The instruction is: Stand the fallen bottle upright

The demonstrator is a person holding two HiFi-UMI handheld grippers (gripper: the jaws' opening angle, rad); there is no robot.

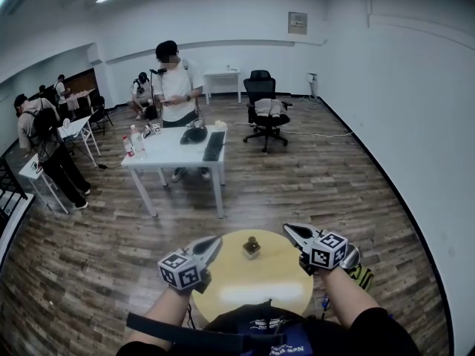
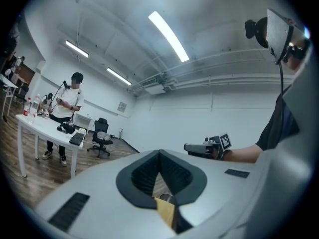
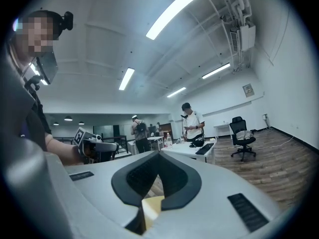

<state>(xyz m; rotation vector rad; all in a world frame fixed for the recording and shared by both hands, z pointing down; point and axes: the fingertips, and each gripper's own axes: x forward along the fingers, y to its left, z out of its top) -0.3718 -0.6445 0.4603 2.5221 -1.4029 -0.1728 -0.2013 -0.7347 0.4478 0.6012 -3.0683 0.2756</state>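
A small dark bottle (image 1: 251,248) sits near the far edge of the round yellow table (image 1: 252,291). It looks upright with its cap on top, though it is too small to be sure. My left gripper (image 1: 217,239) hangs level to the bottle's left, jaws shut and empty. On the bottle's right, my right gripper (image 1: 288,229) is also level, shut and empty. Neither touches the bottle. In the left gripper view the closed jaws of my left gripper (image 2: 159,152) point toward the right gripper (image 2: 207,148). In the right gripper view my right gripper (image 3: 159,154) faces the left gripper (image 3: 92,146).
A white desk (image 1: 169,154) with drink bottles (image 1: 133,142), a keyboard (image 1: 214,145) and a dark bag stands beyond the round table. A person (image 1: 175,87) stands behind it. A black office chair (image 1: 265,111) is further back. More people and desks are at the left.
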